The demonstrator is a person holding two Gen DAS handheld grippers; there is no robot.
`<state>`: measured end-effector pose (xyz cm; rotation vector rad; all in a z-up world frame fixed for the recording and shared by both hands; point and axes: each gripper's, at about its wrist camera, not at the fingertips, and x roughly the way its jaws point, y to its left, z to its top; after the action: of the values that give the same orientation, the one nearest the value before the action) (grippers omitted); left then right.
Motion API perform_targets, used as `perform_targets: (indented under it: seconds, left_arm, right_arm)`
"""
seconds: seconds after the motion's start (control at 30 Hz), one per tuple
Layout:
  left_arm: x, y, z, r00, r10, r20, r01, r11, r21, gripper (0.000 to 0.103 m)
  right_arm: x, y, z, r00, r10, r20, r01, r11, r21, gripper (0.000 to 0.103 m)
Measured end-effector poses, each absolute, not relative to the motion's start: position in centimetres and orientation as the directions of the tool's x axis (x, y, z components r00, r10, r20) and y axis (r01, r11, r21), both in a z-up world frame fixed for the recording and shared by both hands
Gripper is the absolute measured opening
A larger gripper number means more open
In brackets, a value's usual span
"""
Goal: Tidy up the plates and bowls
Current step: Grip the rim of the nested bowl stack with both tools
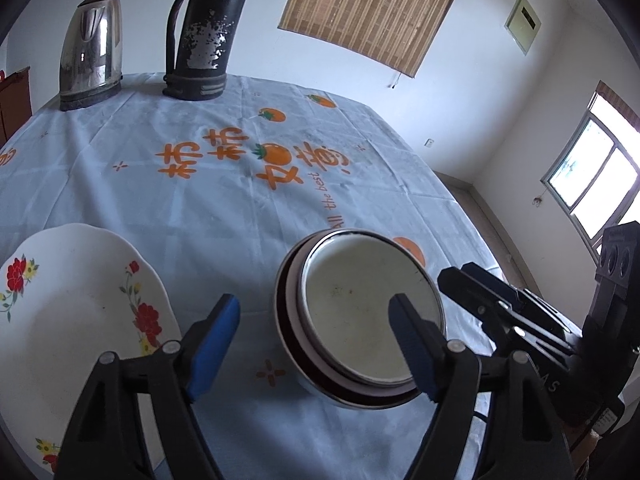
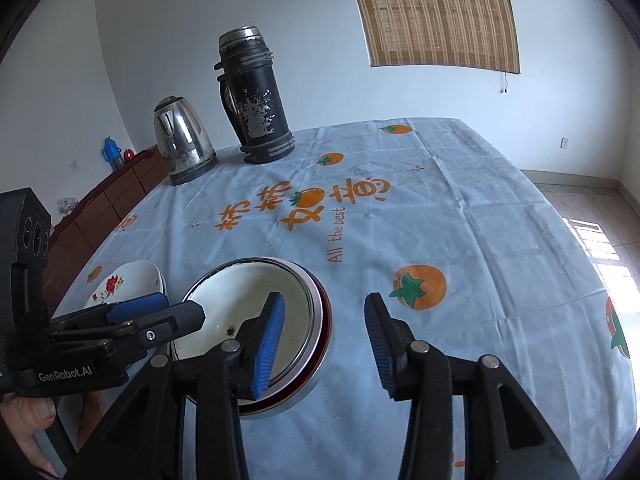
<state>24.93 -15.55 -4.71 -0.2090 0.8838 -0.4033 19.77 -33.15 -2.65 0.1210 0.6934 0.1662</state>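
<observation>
A stack of nested bowls (image 1: 360, 308), white inside with a metal rim and a dark red band, stands on the tablecloth near the front edge. My left gripper (image 1: 316, 344) is open. Its right finger hangs over the bowl's inside and its left finger stands outside the left rim, with neither pad pressing. In the right wrist view the bowls (image 2: 240, 292) sit at lower left. My right gripper (image 2: 324, 344) is open astride the right rim, untouched. A white flowered plate (image 1: 80, 320) lies left of the bowls, also seen as the plate (image 2: 124, 276) in the right wrist view.
A steel kettle (image 1: 92, 48) and a tall black thermos (image 1: 208, 36) stand at the table's far side. The light blue tablecloth (image 2: 440, 208) with orange fruit prints covers the table. A brown cabinet (image 2: 100, 208) runs along the left wall. A person's hand (image 2: 32, 420) holds the left gripper.
</observation>
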Motion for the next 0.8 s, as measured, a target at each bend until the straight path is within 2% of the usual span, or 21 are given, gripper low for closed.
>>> perform_targets:
  seconds: [0.3, 0.43, 0.57, 0.8]
  left_arm:
    - [24.9, -16.8, -5.9, 0.559, -0.391, -0.731, 0.252, 0.920, -0.299, 0.076]
    - [24.8, -17.0, -6.2, 0.556, -0.378, -0.740, 0.251, 0.925, -0.284, 0.072]
    - [24.2, -16.7, -6.5, 0.523, -0.437, -0.732, 0.268, 0.899, -0.346, 0.071]
    - [24.7, -16.3, -7.1, 0.516, -0.439, -0.736, 0.247, 0.898, -0.363, 0.068]
  right_arm:
    - [19.7, -32.8, -4.8, 0.762, 0.226, -0.607, -0.124, 0.971, 0.205, 0.044]
    - [19.4, -32.7, -5.5, 0.760, 0.231, -0.607, -0.124, 0.969, 0.212, 0.044]
    - [19.0, -32.6, -5.5, 0.764, 0.241, -0.599, -0.133, 0.967, 0.219, 0.044]
    - [19.1, -32.6, -6.1, 0.760, 0.249, -0.600, -0.118, 0.961, 0.250, 0.044]
